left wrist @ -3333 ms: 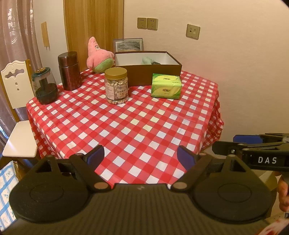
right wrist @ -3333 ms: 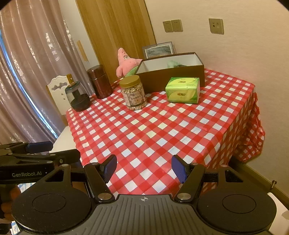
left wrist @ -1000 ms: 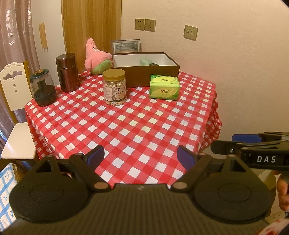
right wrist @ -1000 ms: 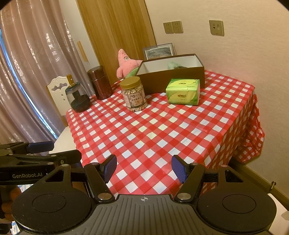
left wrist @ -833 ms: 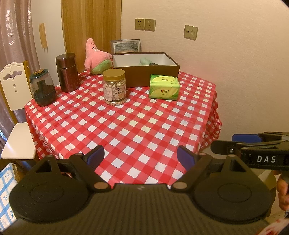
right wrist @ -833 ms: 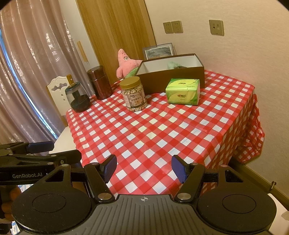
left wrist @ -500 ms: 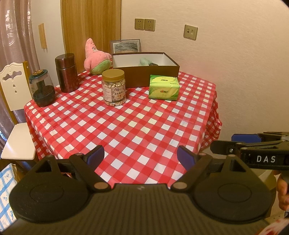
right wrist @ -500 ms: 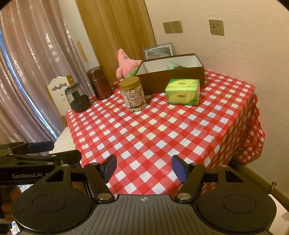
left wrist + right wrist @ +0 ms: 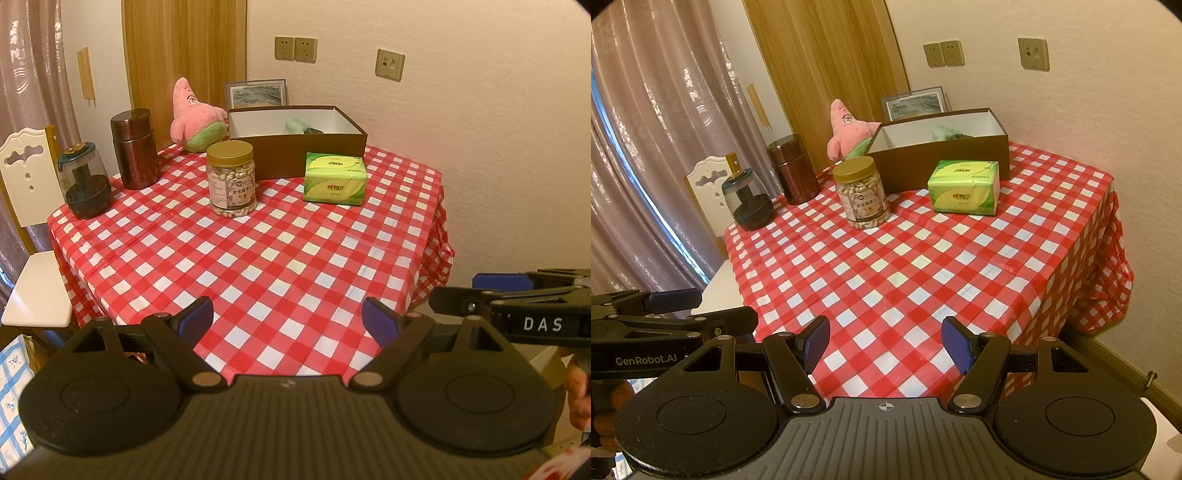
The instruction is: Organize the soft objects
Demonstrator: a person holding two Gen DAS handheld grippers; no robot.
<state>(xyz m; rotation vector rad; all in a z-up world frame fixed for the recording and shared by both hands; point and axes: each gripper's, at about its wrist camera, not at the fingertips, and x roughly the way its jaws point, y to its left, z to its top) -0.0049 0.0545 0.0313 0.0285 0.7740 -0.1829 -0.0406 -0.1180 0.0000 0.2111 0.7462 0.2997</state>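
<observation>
A pink star-shaped plush toy (image 9: pixel 194 118) (image 9: pixel 849 129) leans at the far side of the red checked table, left of an open brown box (image 9: pixel 295 147) (image 9: pixel 942 155). A pale green soft thing (image 9: pixel 295 125) lies inside the box. A green tissue pack (image 9: pixel 334 182) (image 9: pixel 964 188) lies in front of the box. My left gripper (image 9: pixel 288 321) is open and empty above the near table edge. My right gripper (image 9: pixel 886 343) is open and empty, also at the near edge.
A jar of nuts (image 9: pixel 232 179) (image 9: pixel 863 192) stands mid-table. A brown canister (image 9: pixel 135 147) and a dark glass jar (image 9: pixel 84 184) stand at the left. A white chair (image 9: pixel 26 221) is at the left, a wall at the right. A framed picture (image 9: pixel 256 93) leans behind the box.
Both views have shifted only slightly; the table objects sit a touch lower and nearer in the left wrist view. Both grippers stay open and empty.
</observation>
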